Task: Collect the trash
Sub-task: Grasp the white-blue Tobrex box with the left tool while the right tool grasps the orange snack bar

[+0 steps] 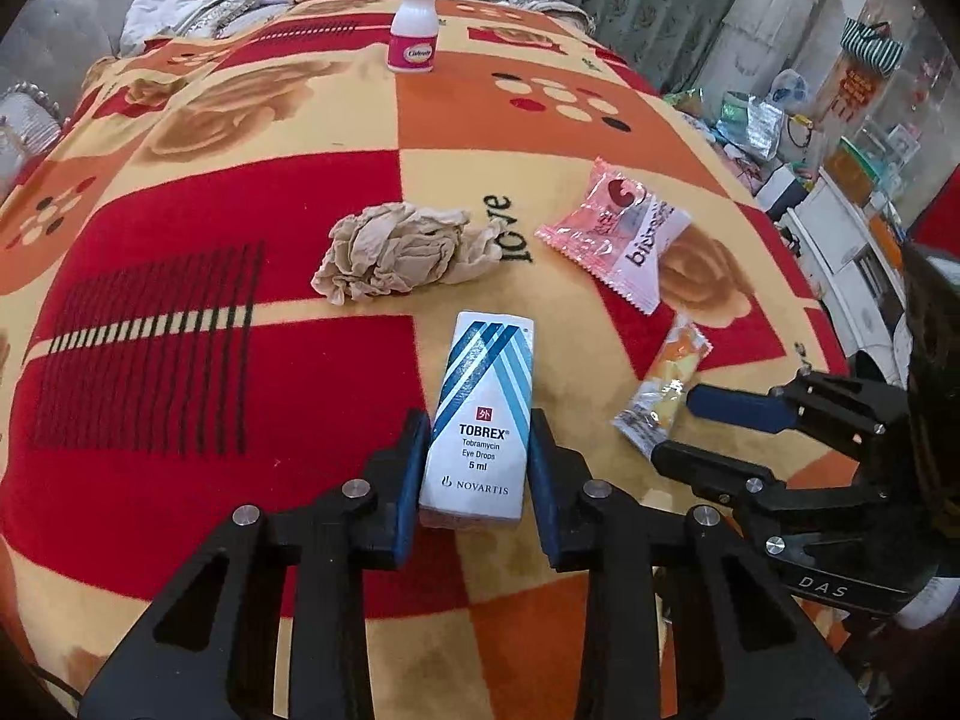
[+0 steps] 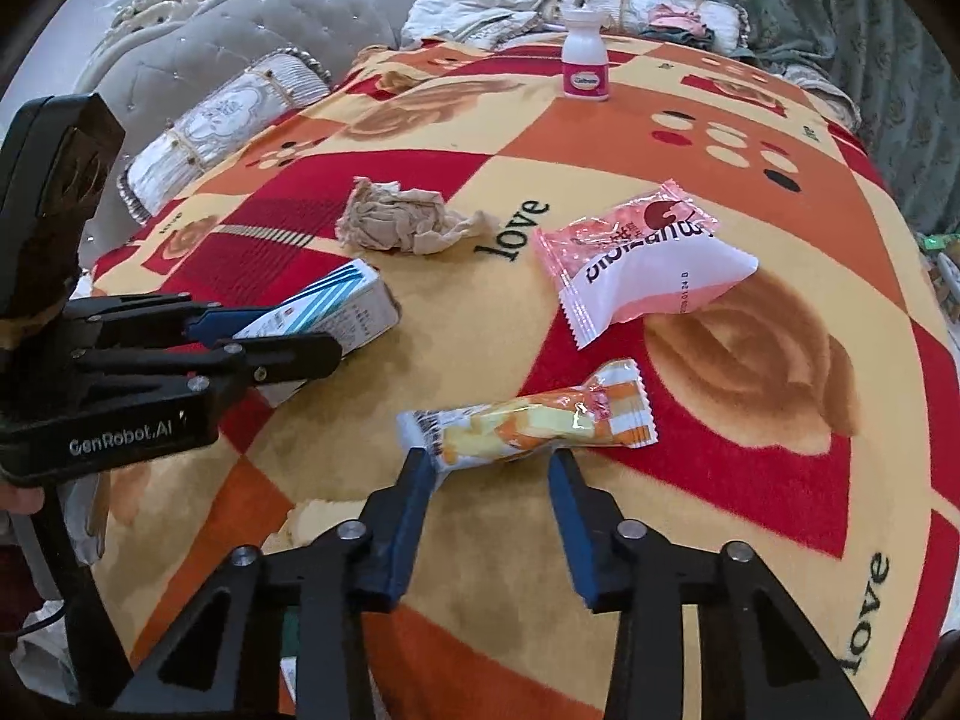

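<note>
A white and blue Tobrex eye-drop box lies on the patterned blanket between the fingers of my left gripper, whose pads touch its two sides. The box also shows in the right wrist view, with the left gripper around it. My right gripper is open, its fingers on either side of the near end of an orange and yellow snack wrapper. The wrapper and the right gripper show in the left wrist view. A crumpled tissue and a pink wrapper lie farther off.
A white and pink pill bottle stands upright at the blanket's far edge. Pillows and a padded sofa back lie behind and to the left. Cluttered shelves and bags stand off to the right of the blanket.
</note>
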Motion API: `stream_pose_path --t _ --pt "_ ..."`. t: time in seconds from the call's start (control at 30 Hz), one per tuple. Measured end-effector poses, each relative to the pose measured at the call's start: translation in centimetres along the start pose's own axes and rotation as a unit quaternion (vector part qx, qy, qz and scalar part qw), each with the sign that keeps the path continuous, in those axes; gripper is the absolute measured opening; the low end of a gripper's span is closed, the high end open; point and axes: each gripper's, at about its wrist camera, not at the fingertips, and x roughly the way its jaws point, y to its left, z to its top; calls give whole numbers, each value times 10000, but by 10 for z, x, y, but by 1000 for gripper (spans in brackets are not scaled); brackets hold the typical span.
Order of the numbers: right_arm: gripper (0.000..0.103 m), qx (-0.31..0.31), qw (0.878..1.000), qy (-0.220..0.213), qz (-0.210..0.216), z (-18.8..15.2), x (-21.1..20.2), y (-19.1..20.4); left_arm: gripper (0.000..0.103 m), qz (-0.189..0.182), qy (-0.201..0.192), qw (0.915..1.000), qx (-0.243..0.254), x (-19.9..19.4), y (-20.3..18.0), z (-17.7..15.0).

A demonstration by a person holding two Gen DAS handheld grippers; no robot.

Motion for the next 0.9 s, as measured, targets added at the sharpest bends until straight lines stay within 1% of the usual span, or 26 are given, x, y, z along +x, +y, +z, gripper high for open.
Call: stream_pose_path --t 0.1,0.17,0.2,0.23,0.3,0.4,0.43,0.5,0.6,0.67,0.7,0.8,0.83,0.87,0.9 --pt "40 183 9997 44 122 -4 -3 -4 29 8 -6 10000 -13 -2 -1 0" --pt "57 365 9993 20 80 -4 -5 -7 29 10 31 10000 -59 0 0 0" --pt "76 439 9990 6 45 -3 -6 -8 29 11 47 10000 -67 1 0 0" --pt "83 470 9989 -37 57 -2 -8 -9 29 3 62 10000 -67 1 -1 -1" --pt "83 435 9989 -108 109 1 -11 -10 29 33 55 10000 -35 2 -1 -1" --pt "84 213 9997 -147 8 8 -11 -8 29 51 45 10000 8 3 -2 0" --pt "86 128 9998 -142 -21 11 -9 -8 29 36 56 10000 -5 4 -1 0" --pt "89 -13 10000 -44 -8 17 -1 -6 29 14 79 10000 -48 6 0 0" --pt "89 -254 9996 144 -33 22 15 -3 30 -22 89 9999 -115 8 4 0" --pt "89 -305 9993 208 -105 22 23 -4 30 -24 95 9999 -114 9 4 1" --pt "89 -297 9994 161 -118 22 25 -6 30 -18 96 9999 -107 9 4 1" --pt "89 -251 9996 100 4 23 24 -11 30 14 121 9999 -79 11 2 3" --pt "85 -249 9996 80 51 23 23 -12 30 41 145 9999 -75 13 1 3" --pt "81 -271 9996 50 45 23 22 -12 30 47 162 9998 -73 15 1 3" --pt "75 -318 9995 19 -7 22 21 -13 30 52 178 9998 -80 17 1 3"
